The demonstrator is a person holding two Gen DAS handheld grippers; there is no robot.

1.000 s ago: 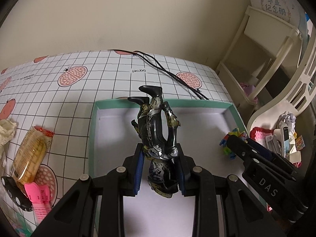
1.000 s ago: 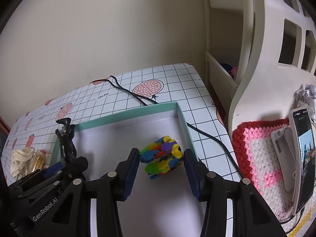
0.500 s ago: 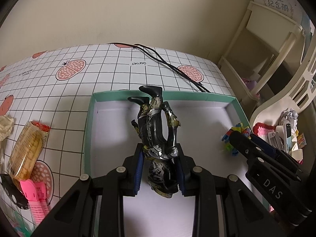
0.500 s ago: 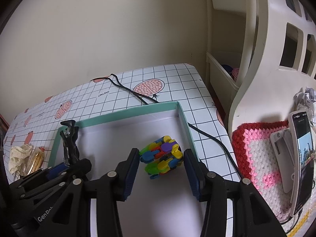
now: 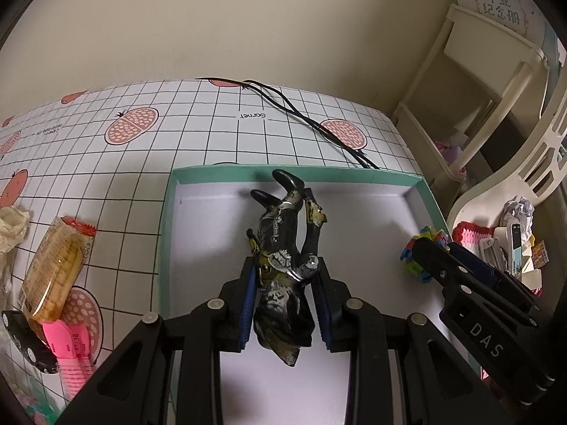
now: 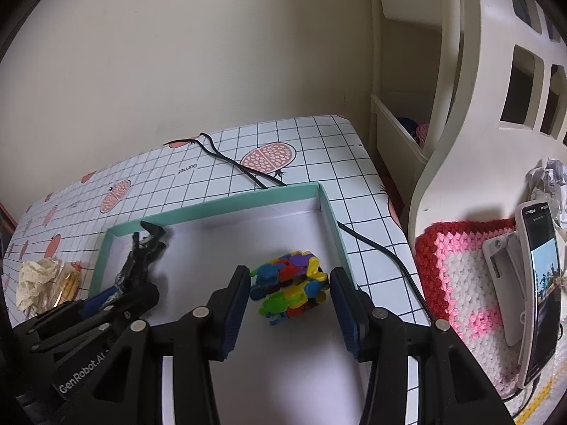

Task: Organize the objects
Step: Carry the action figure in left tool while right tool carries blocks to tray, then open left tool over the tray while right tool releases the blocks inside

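A teal-rimmed box (image 5: 294, 171) with a white floor lies on the gridded tablecloth. My left gripper (image 5: 285, 304) is shut on a black and gold action figure (image 5: 283, 241). The figure hangs head toward the camera, its boots reaching the box's far rim. My right gripper (image 6: 288, 294) is shut on a colourful block toy (image 6: 288, 288), low over the right part of the box (image 6: 219, 205). In the right wrist view the figure (image 6: 138, 262) and the left gripper (image 6: 106, 301) show at the left. In the left wrist view the toy (image 5: 413, 248) peeks out past the right gripper's tip.
Left of the box lie a snack packet (image 5: 56, 265), a pink comb (image 5: 71, 347) and a crumpled tissue (image 5: 12, 226). A black cable (image 5: 312, 124) runs behind the box. At the right are a crocheted mat (image 6: 460, 283), a phone in a holder (image 6: 538, 283) and a white shelf (image 6: 453, 106).
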